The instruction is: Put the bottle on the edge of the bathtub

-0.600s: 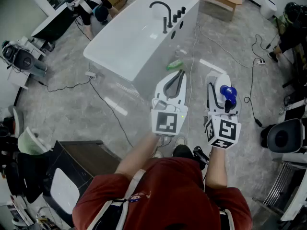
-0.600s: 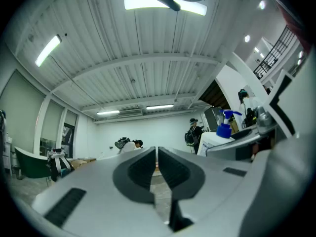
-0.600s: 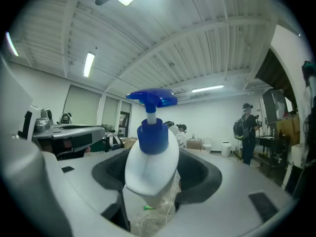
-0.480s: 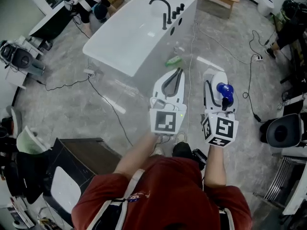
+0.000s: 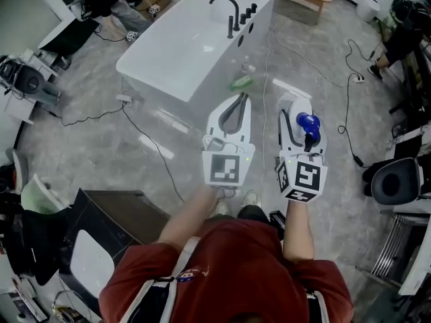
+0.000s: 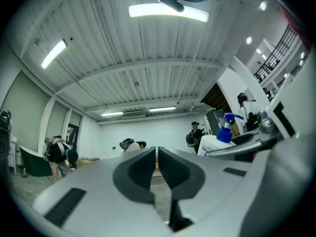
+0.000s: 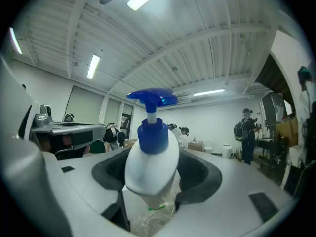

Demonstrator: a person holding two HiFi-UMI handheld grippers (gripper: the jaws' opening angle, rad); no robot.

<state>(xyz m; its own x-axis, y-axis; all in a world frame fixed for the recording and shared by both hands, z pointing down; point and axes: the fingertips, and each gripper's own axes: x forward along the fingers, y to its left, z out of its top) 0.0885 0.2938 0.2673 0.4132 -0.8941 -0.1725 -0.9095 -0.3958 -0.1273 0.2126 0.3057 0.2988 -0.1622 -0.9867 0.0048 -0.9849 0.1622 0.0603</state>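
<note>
White plastic spray bottle (image 7: 150,164), blue trigger head up, sits between the right gripper (image 5: 294,113) jaws. The pads press on both sides of the body, so it's a real hold with the jaws fairly wide around it. It looks upright in the grip, and the gripper is carried about level.

Left gripper (image 6: 157,154) has its jaws nearly together with nothing between them, held beside the right one. It's idle.

Step, as I read it: carrying to the tub, placement not started. The white bathtub (image 5: 151,73) is ahead of both grippers and well apart from the bottle. Black faucet (image 5: 224,7) and its knobs stand at the far end. Something green (image 5: 240,83) lies on the floor by the tub's near corner; can't tell what it is. Cables (image 5: 151,143) run across the floor between the person and the tub.

Next move calls for:
- closing the gap to the tub, minding the cables
- bringing the bottle over a bare stretch of rim, clear of the faucet
- keeping it upright and getting the base fully on the ledge before the jaws let go

The rim looks narrow on the long sides, so an off-centre set-down could tip it into the tub or onto the floor.
</note>
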